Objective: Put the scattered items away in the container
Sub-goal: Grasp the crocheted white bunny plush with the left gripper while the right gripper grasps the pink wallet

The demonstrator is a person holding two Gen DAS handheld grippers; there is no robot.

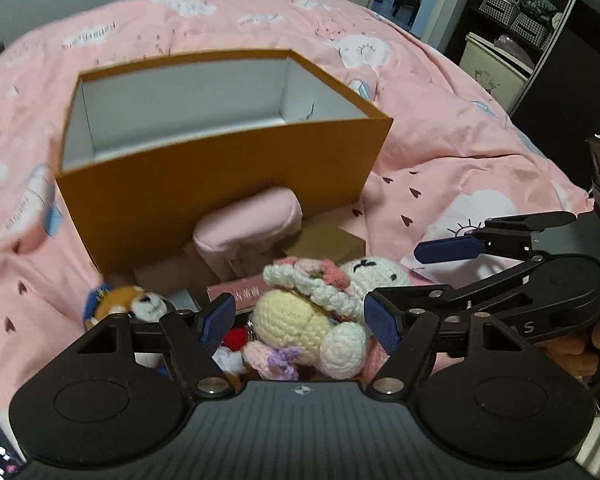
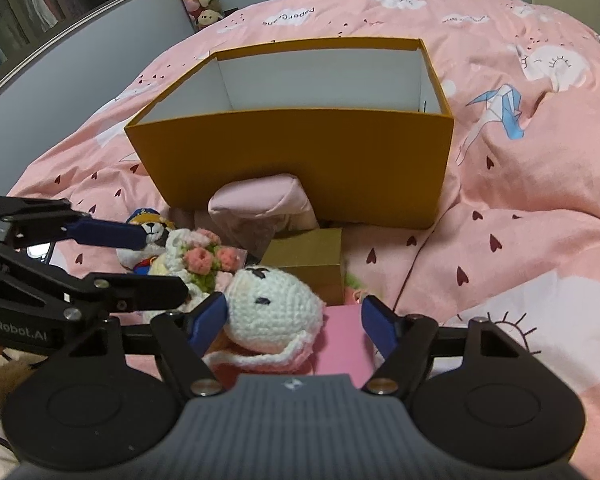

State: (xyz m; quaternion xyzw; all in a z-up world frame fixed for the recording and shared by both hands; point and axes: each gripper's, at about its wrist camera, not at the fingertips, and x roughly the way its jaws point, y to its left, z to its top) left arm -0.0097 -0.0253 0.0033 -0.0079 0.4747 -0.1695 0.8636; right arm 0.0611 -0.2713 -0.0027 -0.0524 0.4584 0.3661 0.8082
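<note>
A crochet bunny doll (image 1: 288,320) with a yellow body, white head (image 2: 272,304) and pink flowers lies on the pink bedcover in front of the open orange box (image 1: 220,184) (image 2: 292,152). My left gripper (image 1: 300,322) is open and straddles the doll's body, with a gap at its left pad. The right gripper (image 2: 294,320) is open around the doll's head, which lies against its left pad while the right pad stands clear. Each gripper shows in the other's view: the right gripper (image 1: 420,272) and the left gripper (image 2: 156,264).
Beside the doll lie a small dog plush (image 1: 140,304) (image 2: 156,232), a pink pouch (image 1: 248,228) (image 2: 260,200) against the box wall, a gold box (image 1: 324,240) (image 2: 304,260) and a flat pink box (image 2: 340,340). A person's hand (image 1: 580,344) holds the right gripper. Shelves (image 1: 512,12) stand beyond the bed.
</note>
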